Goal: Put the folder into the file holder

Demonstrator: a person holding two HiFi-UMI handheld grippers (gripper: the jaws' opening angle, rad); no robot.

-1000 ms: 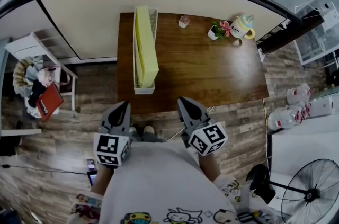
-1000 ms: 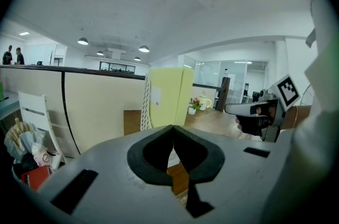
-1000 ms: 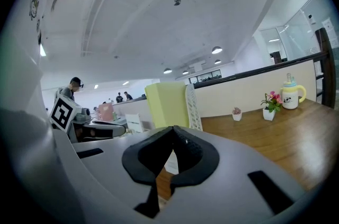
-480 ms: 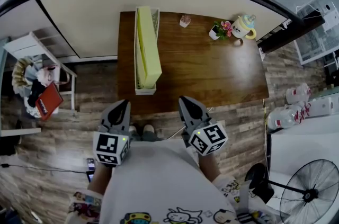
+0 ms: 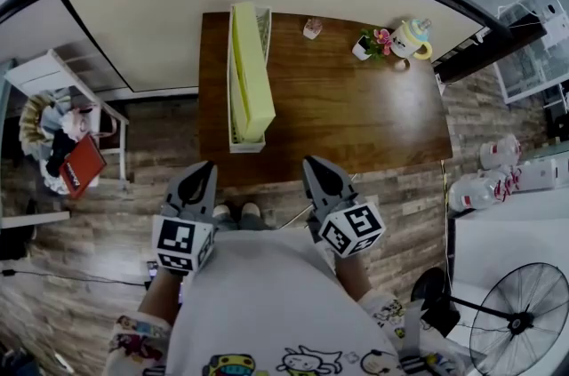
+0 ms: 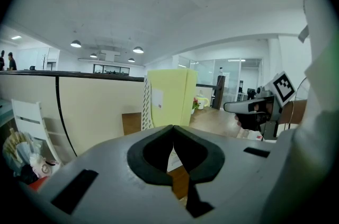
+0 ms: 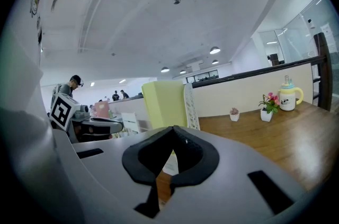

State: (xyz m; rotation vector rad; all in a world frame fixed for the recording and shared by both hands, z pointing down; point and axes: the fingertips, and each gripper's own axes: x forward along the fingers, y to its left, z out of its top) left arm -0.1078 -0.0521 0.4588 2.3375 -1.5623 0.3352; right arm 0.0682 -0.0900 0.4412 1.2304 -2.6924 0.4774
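Flat yellow folder [image 5: 248,72] upright in perforated white file holder [image 5: 260,26]; wood-grain table [image 5: 356,112].

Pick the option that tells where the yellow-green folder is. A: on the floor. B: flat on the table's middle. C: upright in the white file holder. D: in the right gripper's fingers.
C: the folder stands upright inside the white file holder at the table's left edge.
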